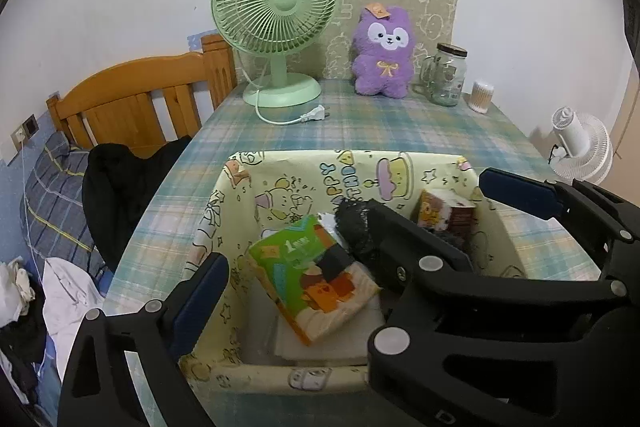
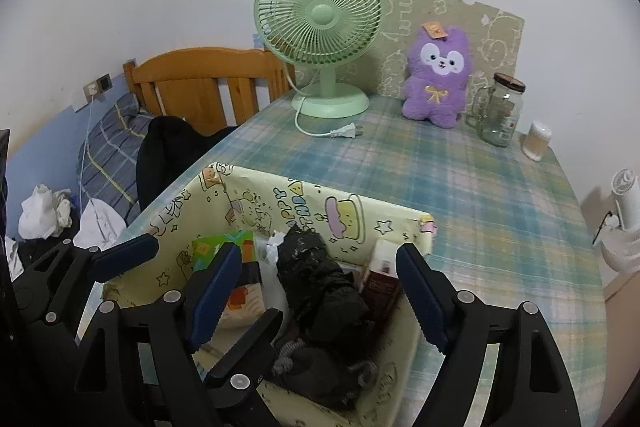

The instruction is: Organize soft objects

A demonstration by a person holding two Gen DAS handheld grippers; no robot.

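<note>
The black lace cloth (image 2: 316, 279) lies bundled in the middle of the cartoon-print storage box (image 2: 352, 223), which sits at the near edge of the desk (image 2: 480, 179), and nothing presses on it. Beside the cloth, on its left, a green tissue pack (image 1: 312, 271) rests tilted on a white folded pad, and on its right a small brown-and-white packet (image 1: 448, 213) leans against the box wall. Dark grey knitted pieces lie at the box's near end, below the lace. The right gripper (image 2: 316, 291) hovers over the box with its fingers spread wide, the cloth between them but untouched. The left gripper (image 1: 360, 227) hangs over the same box, its fingers wide too, one blue pad at the left wall, the other out past the right rim. Farther back on the plaid desk stand a green fan (image 2: 320, 35), its plug lying loose, a purple plush toy (image 2: 438, 75), a glass jar (image 2: 500, 111) and a tub of cotton swabs (image 2: 536, 141). Left of the desk, a bed with a wooden headboard (image 1: 140, 95) holds dark clothing.
</note>
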